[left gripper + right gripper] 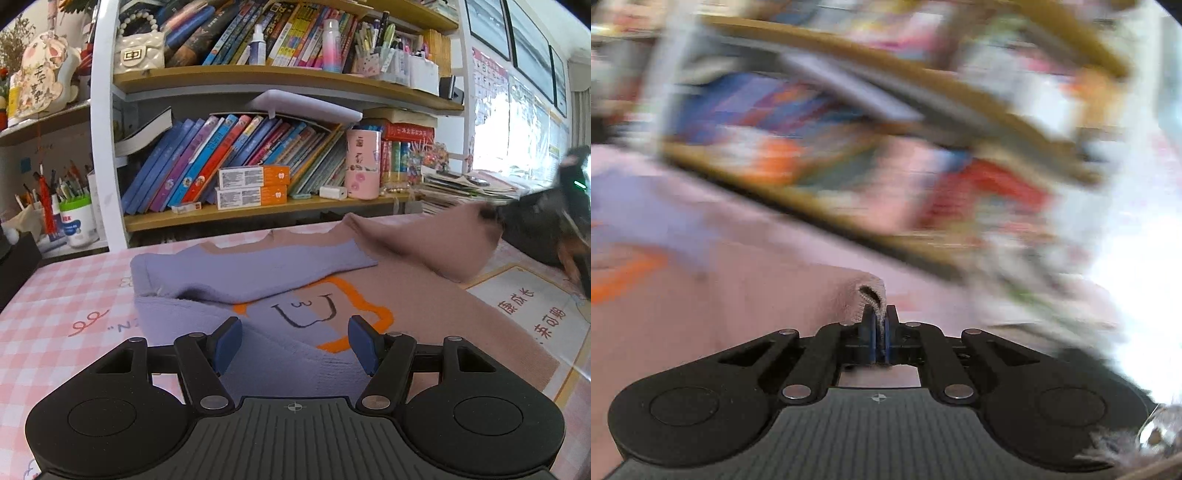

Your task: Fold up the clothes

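Left wrist view: left gripper (294, 341) jaws spread wide over the sweater (258, 273) on the desk (66, 295); at 2 o'clock, right gripper (881, 325) pinches its pink sleeve (866, 295).

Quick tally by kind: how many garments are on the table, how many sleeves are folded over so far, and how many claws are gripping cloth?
Sweaters: 1
Sleeves folded across: 1, the purple sleeve
Sleeves being carried: 1, the pink sleeve
Claws shut on cloth: 1, the right claw
Claws open: 1, the left claw
Total: 1 garment, 2 sleeves, 2 claws
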